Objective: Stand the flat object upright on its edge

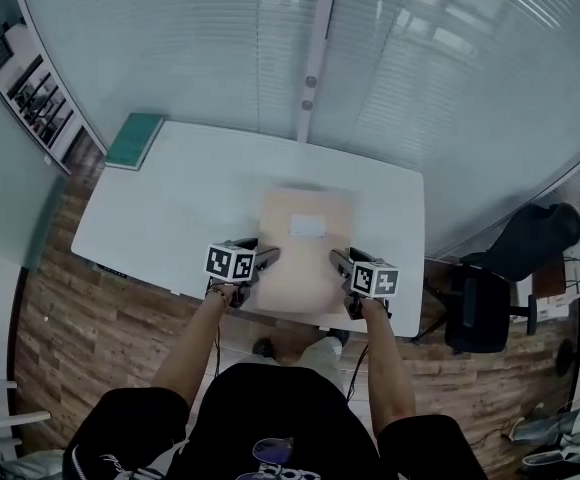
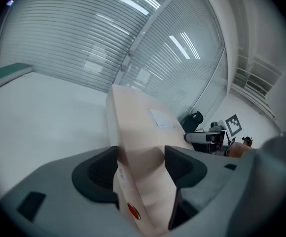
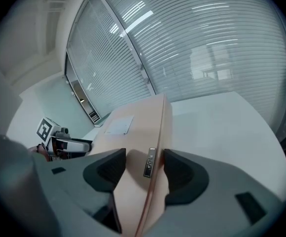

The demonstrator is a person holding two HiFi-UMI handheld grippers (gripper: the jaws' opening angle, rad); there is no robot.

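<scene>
A flat tan cardboard box [image 1: 307, 243] with a white label [image 1: 308, 227] lies lengthwise on the white table [image 1: 170, 198], its near end at the table's front edge. My left gripper [image 1: 267, 258] is shut on the box's near left corner. In the left gripper view the box [image 2: 138, 127] fills the gap between the dark pads [image 2: 180, 164]. My right gripper [image 1: 338, 259] is shut on the near right corner. The right gripper view shows the box [image 3: 138, 122] wedged between its pads [image 3: 182, 169]. Both grippers point forward and down.
A green book [image 1: 134, 140] lies at the table's far left corner. A black chair [image 1: 485, 308] and a black bag [image 1: 540, 233] stand right of the table. Glass walls with blinds rise behind it. Wooden floor lies below the front edge.
</scene>
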